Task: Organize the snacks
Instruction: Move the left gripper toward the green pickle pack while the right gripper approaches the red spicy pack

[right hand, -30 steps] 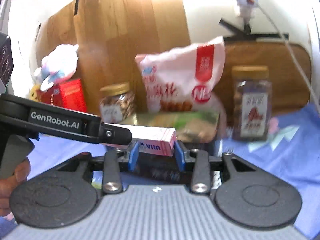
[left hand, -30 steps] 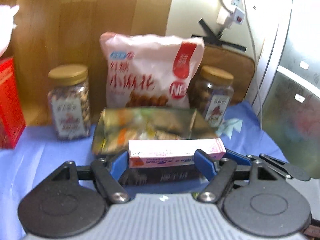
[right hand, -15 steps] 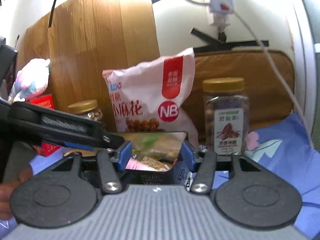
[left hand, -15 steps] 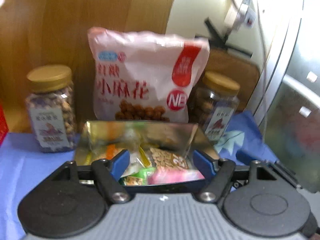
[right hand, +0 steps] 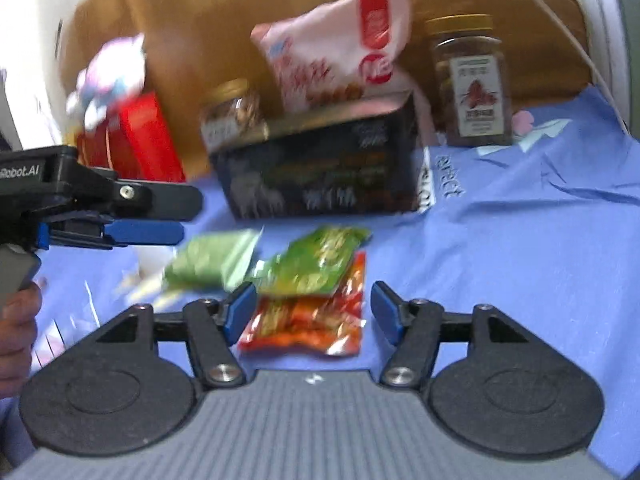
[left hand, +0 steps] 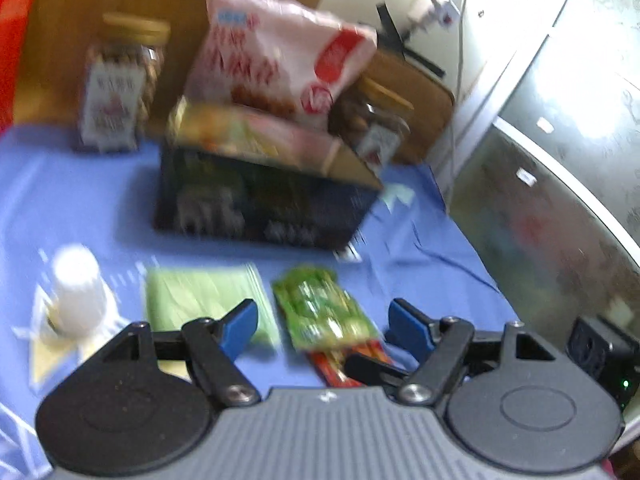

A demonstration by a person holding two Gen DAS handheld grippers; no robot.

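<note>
Both grippers, left (left hand: 318,330) and right (right hand: 308,310), hang empty; your right jaws have just been opening wide. Behind sits the dark snack box (right hand: 320,168); below, the green packet (right hand: 316,260) overlaps the red packet (right hand: 308,320), so you risk pinching both together.

A blue cloth (right hand: 520,248) covers the surface. Behind it stand a wooden board (right hand: 224,28) and a brown padded panel (right hand: 536,36). A white cable (right hand: 580,52) hangs beside a silvery patterned cabinet (left hand: 560,168). A plush toy (right hand: 108,80) sits at the far left.
</note>
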